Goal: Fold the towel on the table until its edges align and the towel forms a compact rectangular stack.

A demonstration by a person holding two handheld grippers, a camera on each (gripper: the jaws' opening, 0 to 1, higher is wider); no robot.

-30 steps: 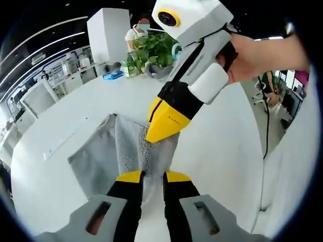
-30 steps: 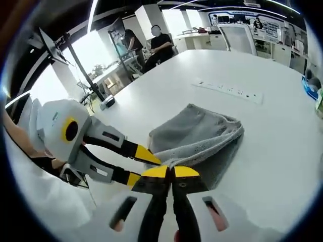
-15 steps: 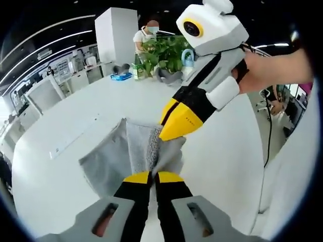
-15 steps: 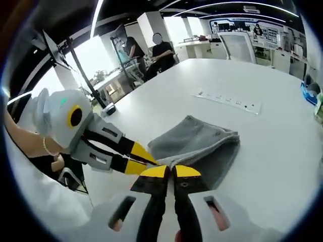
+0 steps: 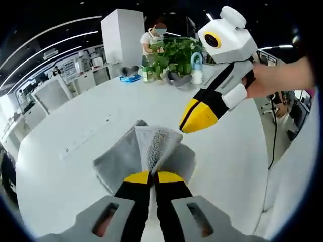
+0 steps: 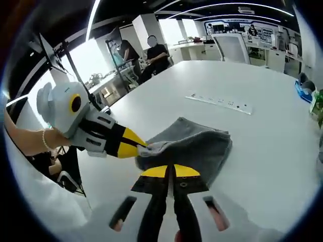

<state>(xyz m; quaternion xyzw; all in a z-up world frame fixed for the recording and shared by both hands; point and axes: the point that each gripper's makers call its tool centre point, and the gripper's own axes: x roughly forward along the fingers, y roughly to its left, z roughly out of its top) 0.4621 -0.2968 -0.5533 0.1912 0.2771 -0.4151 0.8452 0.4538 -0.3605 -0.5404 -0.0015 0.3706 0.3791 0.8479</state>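
Grey towel (image 5: 146,151) lies bunched on the white table (image 5: 81,116), partly folded, one edge lifted.

Left gripper (image 5: 150,177): jaws together, clamped on the towel's near edge, as half a second ago. From the right gripper view, the same gripper (image 6: 137,147) bites the towel (image 6: 194,146) at its left corner.

Right gripper (image 6: 170,171): jaws closed, nothing between them now. A second ago it pinched the cloth beside the left one; now it has let go and pulled back. In the left gripper view it (image 5: 194,117) hangs above the table, apart from the towel.

Judgement: one fold laid, edges not yet aligned; the stack looks loose. The right gripper probably needs a new hold on a free corner.

Background: potted plant (image 5: 174,53), power strip (image 6: 218,102).
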